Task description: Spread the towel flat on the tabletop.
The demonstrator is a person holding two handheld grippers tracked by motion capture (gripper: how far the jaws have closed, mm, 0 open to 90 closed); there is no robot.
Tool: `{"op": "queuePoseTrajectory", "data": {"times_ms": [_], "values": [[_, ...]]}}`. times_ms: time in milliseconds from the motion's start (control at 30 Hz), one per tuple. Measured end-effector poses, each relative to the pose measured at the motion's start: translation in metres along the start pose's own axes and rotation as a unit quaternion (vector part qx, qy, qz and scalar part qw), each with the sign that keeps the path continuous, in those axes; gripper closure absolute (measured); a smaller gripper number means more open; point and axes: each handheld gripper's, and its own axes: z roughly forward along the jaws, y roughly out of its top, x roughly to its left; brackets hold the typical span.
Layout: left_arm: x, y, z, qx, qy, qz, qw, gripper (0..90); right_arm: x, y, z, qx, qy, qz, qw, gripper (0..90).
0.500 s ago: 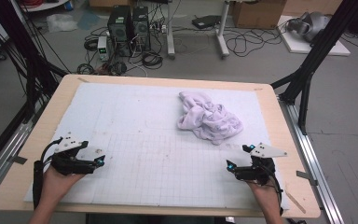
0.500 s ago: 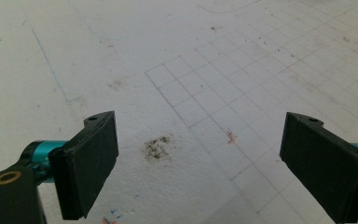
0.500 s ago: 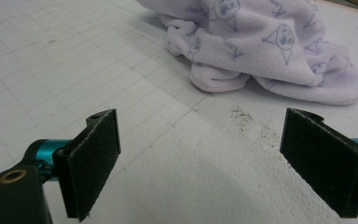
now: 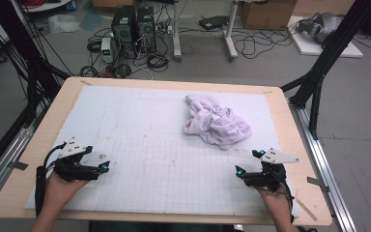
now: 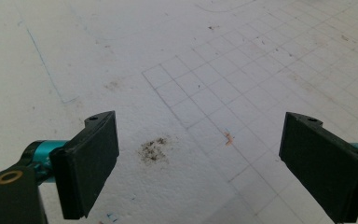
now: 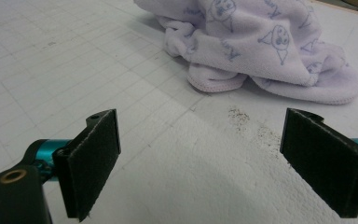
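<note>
Purple and soft, the towel (image 4: 217,125) lies in a crumpled heap on the far right part of the white mat (image 4: 140,145), which covers the wooden table (image 4: 290,145). Nothing is in it or on it.

My left hand (image 4: 60,186) rests at the near left corner of the mat. It holds my left gripper (image 4: 104,166) low and flat, pointing across the mat toward the middle. My right hand (image 4: 273,195) rests at the near right corner. It holds my right gripper (image 4: 239,170) low too, pointing inward and a bit away from me. The towel is near the right gripper, just past it, but not touching.

My left gripper's fingers (image 5: 91,163) stand wide apart with only bare mat between them. My right gripper's fingers (image 6: 93,161) stand wide apart too, with nothing between them.

From up high I see both hands, the whole table, and the floor behind with cables and computer boxes (image 4: 133,24). The left gripper view shows the mat up close, with thin grid lines and a small dark smudge (image 5: 154,149). The right gripper view shows the towel (image 6: 261,46) up close, with little drawn faces on it, and dark specks (image 6: 251,123) on the mat in front of it.
</note>
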Motion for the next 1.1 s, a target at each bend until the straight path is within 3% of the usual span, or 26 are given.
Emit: {"op": "queuePoseTrajectory", "data": {"times_ms": [367, 600, 767, 933, 1100], "values": [[-0.001, -0.001, -0.001, 0.001, 0.001, 0.002, 1.0000, 12.3, 0.001, 0.001, 0.000, -0.002, -0.001, 0.004, 1.0000, 11.3], [-0.001, -0.002, 0.000, 0.001, 0.004, 0.000, 1.0000, 12.3, -0.002, 0.011, 0.002, -0.004, 0.000, -0.001, 1.0000, 11.3], [0.001, -0.002, 0.000, 0.001, 0.005, -0.003, 1.0000, 12.3, -0.010, 0.030, 0.008, -0.003, -0.001, -0.006, 1.0000, 11.4], [0.002, -0.002, 0.001, 0.001, 0.005, -0.004, 1.0000, 12.3, -0.028, 0.068, 0.028, 0.008, 0.010, -0.003, 0.9999, 11.9], [0.003, -0.002, 0.002, 0.002, 0.005, -0.003, 1.0000, 12.3, -0.035, 0.101, 0.052, 0.020, 0.019, -0.020, 0.9994, 14.9]]}}
